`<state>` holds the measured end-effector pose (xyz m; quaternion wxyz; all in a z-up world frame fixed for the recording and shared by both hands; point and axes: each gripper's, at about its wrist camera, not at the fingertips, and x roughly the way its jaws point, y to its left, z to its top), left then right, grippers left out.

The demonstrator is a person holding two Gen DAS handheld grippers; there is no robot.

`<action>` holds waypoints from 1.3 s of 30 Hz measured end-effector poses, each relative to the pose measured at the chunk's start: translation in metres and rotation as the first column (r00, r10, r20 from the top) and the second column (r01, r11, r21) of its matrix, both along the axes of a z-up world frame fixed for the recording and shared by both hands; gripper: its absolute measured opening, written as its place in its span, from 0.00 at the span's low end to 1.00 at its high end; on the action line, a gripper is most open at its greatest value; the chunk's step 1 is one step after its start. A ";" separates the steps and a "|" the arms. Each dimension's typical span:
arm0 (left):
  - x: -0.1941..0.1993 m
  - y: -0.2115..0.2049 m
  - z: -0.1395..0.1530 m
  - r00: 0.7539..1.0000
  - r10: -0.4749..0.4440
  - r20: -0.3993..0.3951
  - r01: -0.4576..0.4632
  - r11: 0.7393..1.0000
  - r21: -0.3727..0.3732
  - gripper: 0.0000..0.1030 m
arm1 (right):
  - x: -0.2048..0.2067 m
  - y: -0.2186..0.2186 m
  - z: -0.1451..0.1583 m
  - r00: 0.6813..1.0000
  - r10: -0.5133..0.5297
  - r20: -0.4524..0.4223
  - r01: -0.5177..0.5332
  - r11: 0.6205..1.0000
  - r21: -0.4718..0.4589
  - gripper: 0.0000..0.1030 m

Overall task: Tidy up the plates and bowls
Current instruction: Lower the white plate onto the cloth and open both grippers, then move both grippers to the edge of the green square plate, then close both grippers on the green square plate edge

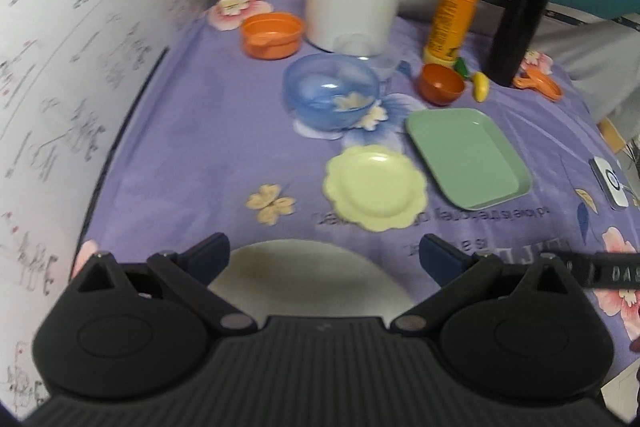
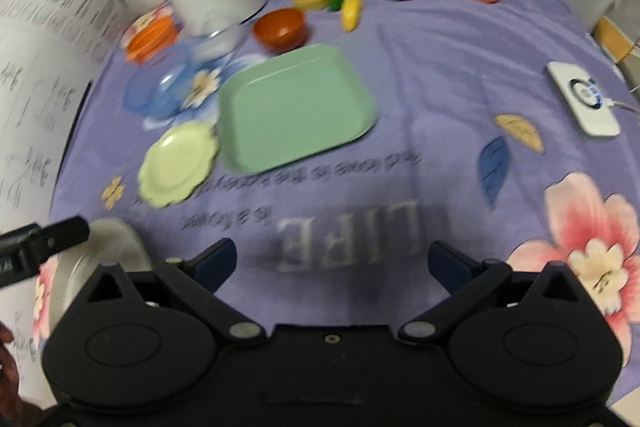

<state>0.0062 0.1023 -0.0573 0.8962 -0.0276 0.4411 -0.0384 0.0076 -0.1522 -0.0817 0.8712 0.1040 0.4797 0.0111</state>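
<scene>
Left gripper (image 1: 324, 253) spread wide, nothing held, white plate (image 1: 308, 275) right under its tips; my right gripper (image 2: 332, 259) also wide and empty over bare cloth, that plate (image 2: 108, 251) off to its left, so left hand's nearer, I'd say

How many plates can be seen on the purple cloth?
3: a white plate nearest, under the open left gripper; a yellow scalloped plate farther; a green square plate touching its right. Others may be hidden.
</scene>
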 end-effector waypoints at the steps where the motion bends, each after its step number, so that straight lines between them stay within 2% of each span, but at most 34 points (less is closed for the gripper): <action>1: 0.003 -0.005 0.000 1.000 -0.011 0.001 0.011 1.000 0.004 1.00 | 0.004 -0.006 0.000 1.000 -0.013 0.005 0.013 1.000 -0.002 1.00; 9: 0.034 -0.036 -0.002 0.998 -0.065 0.012 0.064 0.997 0.042 1.00 | 0.041 -0.038 0.002 0.996 -0.066 0.062 0.067 0.998 -0.002 0.99; 17: 0.067 -0.061 -0.011 0.996 -0.091 0.001 0.091 0.994 0.059 1.00 | 0.093 -0.039 -0.004 0.993 -0.030 0.113 0.033 0.999 -0.020 0.86; 21: 0.084 -0.072 -0.019 0.994 -0.107 -0.012 0.108 0.992 0.069 1.00 | 0.117 -0.034 -0.014 0.993 -0.003 0.114 0.007 0.999 -0.034 0.74; 23: 0.092 -0.077 -0.021 0.993 -0.113 -0.017 0.114 0.991 0.065 1.00 | 0.127 -0.031 -0.021 0.994 0.010 0.105 -0.007 0.999 -0.032 0.62; 26: 0.102 -0.084 -0.026 0.992 -0.123 -0.019 0.124 0.991 0.059 1.00 | 0.137 -0.028 -0.031 0.996 0.037 0.083 -0.035 0.999 -0.029 0.33; 29: 0.110 -0.091 -0.030 0.991 -0.134 -0.027 0.136 0.989 0.052 0.99 | 0.142 -0.026 -0.041 0.996 0.057 0.067 -0.055 0.998 -0.038 0.18; 32: 0.115 -0.098 -0.035 0.988 -0.149 -0.035 0.150 0.988 0.045 0.95 | 0.138 -0.028 -0.043 0.995 0.053 0.079 -0.048 0.997 -0.060 0.12; 34: 0.118 -0.103 -0.037 0.987 -0.158 -0.040 0.160 0.986 0.040 0.92 | 0.133 -0.033 -0.044 0.996 0.038 0.085 -0.032 0.997 -0.074 0.12; 39: 0.122 -0.117 -0.042 0.979 -0.199 -0.048 0.200 0.979 0.035 0.89 | 0.119 -0.052 -0.043 0.997 0.017 0.070 -0.014 0.999 -0.036 0.12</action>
